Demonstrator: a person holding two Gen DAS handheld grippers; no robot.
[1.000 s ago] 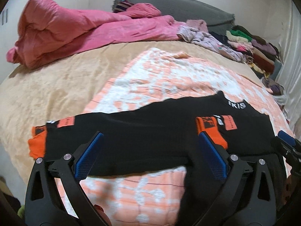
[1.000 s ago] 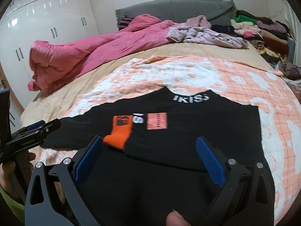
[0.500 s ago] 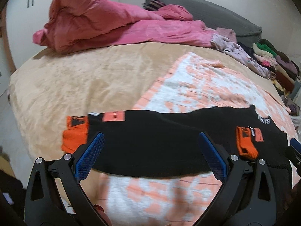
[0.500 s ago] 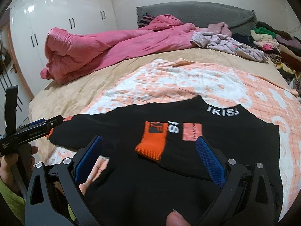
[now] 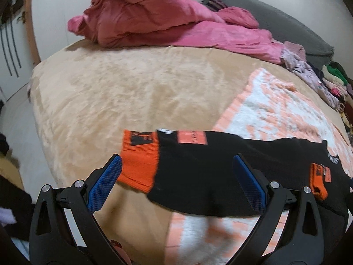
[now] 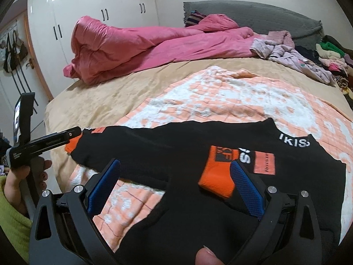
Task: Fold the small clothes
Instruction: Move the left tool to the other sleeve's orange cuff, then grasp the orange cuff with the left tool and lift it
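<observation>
Left tongs (image 5: 176, 176) spread wide, grasping nothing, now swung leftward over the orange cuff (image 5: 141, 165) of the outstretched sleeve. Right tongs (image 6: 176, 183) likewise released, above the folded cuff (image 6: 218, 176). Black sweater (image 6: 176, 150) lies flat on the peach blanket (image 6: 220, 92); bare beige bed (image 5: 121, 92) stretches leftward to its edge.

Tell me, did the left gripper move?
Yes. The left gripper went left along the black long-sleeved shirt's outstretched sleeve to its orange ribbed cuff.
</observation>
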